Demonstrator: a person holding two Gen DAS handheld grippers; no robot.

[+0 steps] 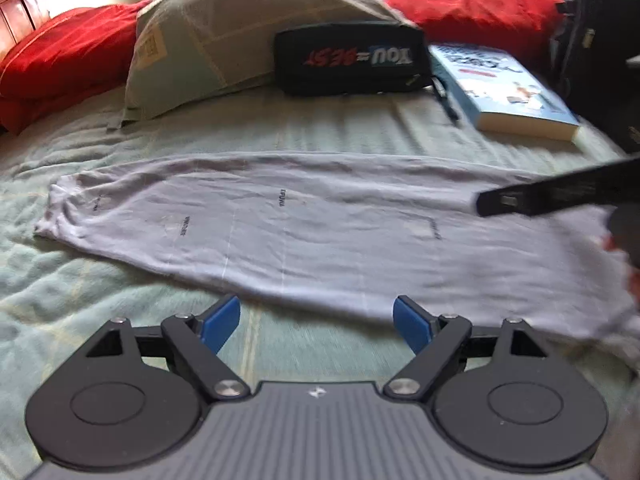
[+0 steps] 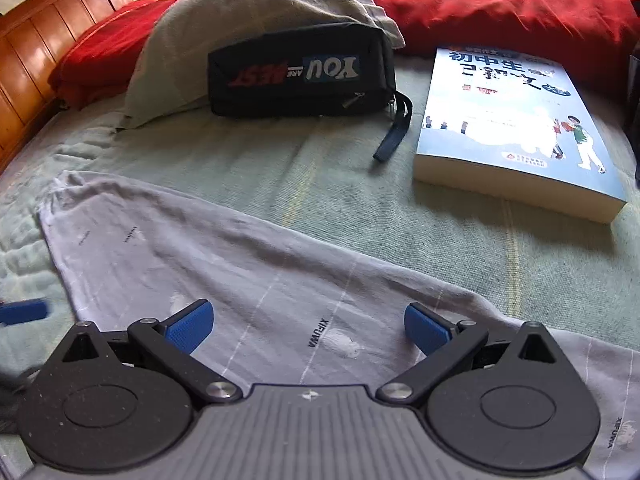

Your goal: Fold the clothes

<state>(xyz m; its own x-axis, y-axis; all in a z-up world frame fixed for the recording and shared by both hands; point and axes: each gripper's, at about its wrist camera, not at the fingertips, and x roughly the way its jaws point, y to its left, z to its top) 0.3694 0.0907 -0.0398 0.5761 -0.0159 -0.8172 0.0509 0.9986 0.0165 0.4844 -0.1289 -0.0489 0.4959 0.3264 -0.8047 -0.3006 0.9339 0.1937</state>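
A pale lilac garment (image 1: 304, 232) lies flat in a long strip across the green bedspread; small dark logos dot it. My left gripper (image 1: 316, 322) is open just short of the garment's near edge, nothing between its blue pads. My right gripper (image 2: 308, 326) is open above the same garment (image 2: 260, 280), its fingers spread over the cloth without holding it. A black part of the right gripper (image 1: 560, 194) shows blurred at the right of the left wrist view. A blue fingertip (image 2: 24, 311) of the left gripper appears at the left edge of the right wrist view.
Beyond the garment lie a black pouch (image 2: 300, 72) with a strap, a thick blue book (image 2: 516, 128), a grey-green pillow (image 2: 260, 12) and red cushions (image 2: 500, 4). A wooden headboard (image 2: 36, 64) runs along the left. A dark bag (image 1: 600, 40) stands at the far right.
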